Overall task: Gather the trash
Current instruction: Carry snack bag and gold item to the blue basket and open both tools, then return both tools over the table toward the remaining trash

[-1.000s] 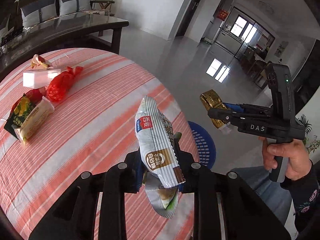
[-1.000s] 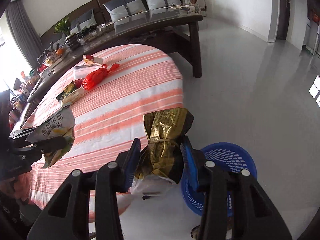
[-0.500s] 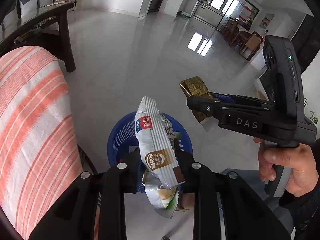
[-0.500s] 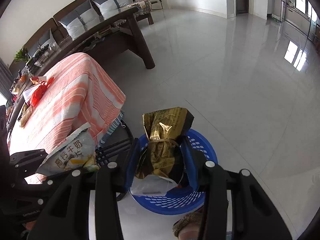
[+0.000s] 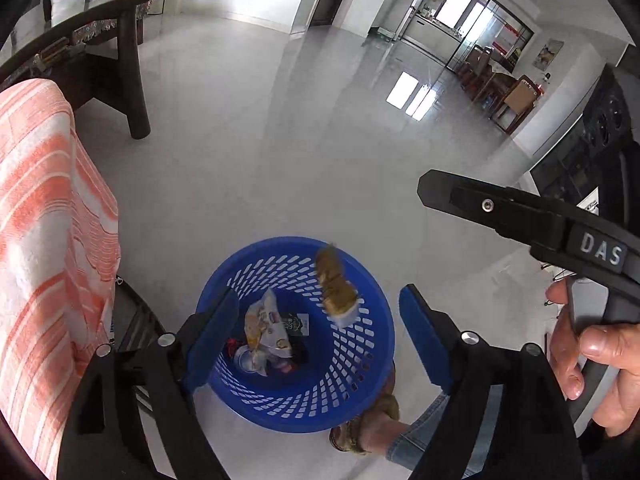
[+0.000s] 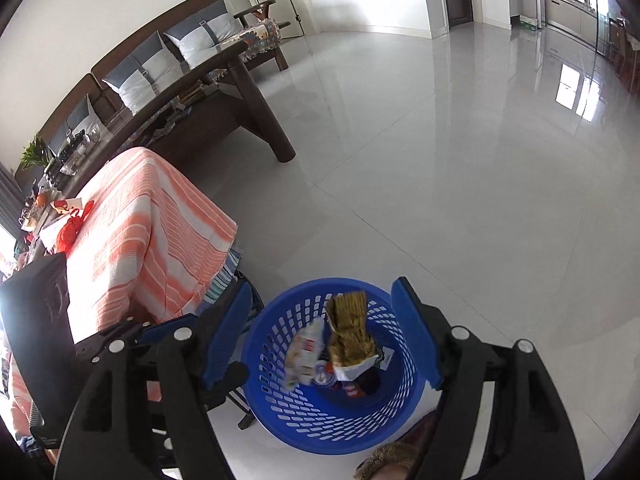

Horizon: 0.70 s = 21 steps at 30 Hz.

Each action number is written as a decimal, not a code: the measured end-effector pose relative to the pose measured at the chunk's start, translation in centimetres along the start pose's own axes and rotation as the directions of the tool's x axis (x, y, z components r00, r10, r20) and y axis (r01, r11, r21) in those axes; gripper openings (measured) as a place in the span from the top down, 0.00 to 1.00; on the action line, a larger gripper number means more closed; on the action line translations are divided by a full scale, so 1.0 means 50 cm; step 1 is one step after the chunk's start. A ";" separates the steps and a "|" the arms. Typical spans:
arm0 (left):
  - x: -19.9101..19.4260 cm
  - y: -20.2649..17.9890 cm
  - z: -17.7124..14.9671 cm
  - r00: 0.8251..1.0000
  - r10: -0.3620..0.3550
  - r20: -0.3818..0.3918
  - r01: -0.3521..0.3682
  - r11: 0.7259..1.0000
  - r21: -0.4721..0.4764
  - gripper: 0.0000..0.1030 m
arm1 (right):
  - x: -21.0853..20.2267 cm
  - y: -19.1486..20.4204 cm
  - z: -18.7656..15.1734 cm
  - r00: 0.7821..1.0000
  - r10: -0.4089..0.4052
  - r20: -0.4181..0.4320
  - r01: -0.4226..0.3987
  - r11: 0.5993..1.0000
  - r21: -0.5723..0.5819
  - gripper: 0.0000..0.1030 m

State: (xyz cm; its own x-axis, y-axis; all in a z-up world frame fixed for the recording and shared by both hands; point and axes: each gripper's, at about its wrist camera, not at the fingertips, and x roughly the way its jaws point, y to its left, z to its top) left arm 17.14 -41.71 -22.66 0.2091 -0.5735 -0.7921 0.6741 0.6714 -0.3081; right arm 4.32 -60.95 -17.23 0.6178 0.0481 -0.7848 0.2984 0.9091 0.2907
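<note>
A blue slotted basket [image 5: 360, 384] stands on the floor below both grippers; it also shows in the right wrist view [image 6: 280, 404]. My left gripper [image 5: 320, 340] is open and empty above it. My right gripper [image 6: 320, 336] is open and empty too. The silver snack bag [image 5: 264, 324] lies inside the basket among other trash; it also shows in the right wrist view [image 6: 304, 352]. The gold wrapper [image 5: 334, 284] is falling at the basket's rim; it also shows in the right wrist view [image 6: 350, 332].
A table with an orange striped cloth [image 6: 152, 236] stands left of the basket, with red and white trash [image 6: 68, 228] at its far end. A dark wooden bench [image 6: 224, 92] is behind. The person's foot [image 5: 368, 428] is beside the basket.
Both grippers swung from the table to over the basket and opened. The silver bag and the gold wrapper dropped out of the fingers into the basket.
</note>
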 end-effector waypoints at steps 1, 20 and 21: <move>-0.021 -0.004 -0.003 1.000 0.004 0.022 -0.004 1.000 0.005 0.15 | -0.006 -0.003 0.002 1.000 -0.008 0.014 0.008 1.000 0.008 0.25; -0.500 0.320 -0.253 0.881 0.447 0.156 -0.424 0.892 -0.157 0.05 | -0.041 0.404 -0.151 0.993 0.065 0.101 -0.020 0.918 -0.397 0.04; -0.510 0.353 -0.262 0.870 0.474 0.136 -0.450 0.876 -0.173 0.05 | -0.031 0.444 -0.160 0.994 0.084 0.073 -0.047 0.909 -0.415 0.04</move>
State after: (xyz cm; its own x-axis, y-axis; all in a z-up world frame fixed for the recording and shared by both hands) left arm 14.41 -9.09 -14.81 0.5975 -0.2448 -0.7636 0.3740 0.9274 -0.0047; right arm 4.14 -37.53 -13.95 0.6921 0.0944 -0.7156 -0.0594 0.9955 0.0739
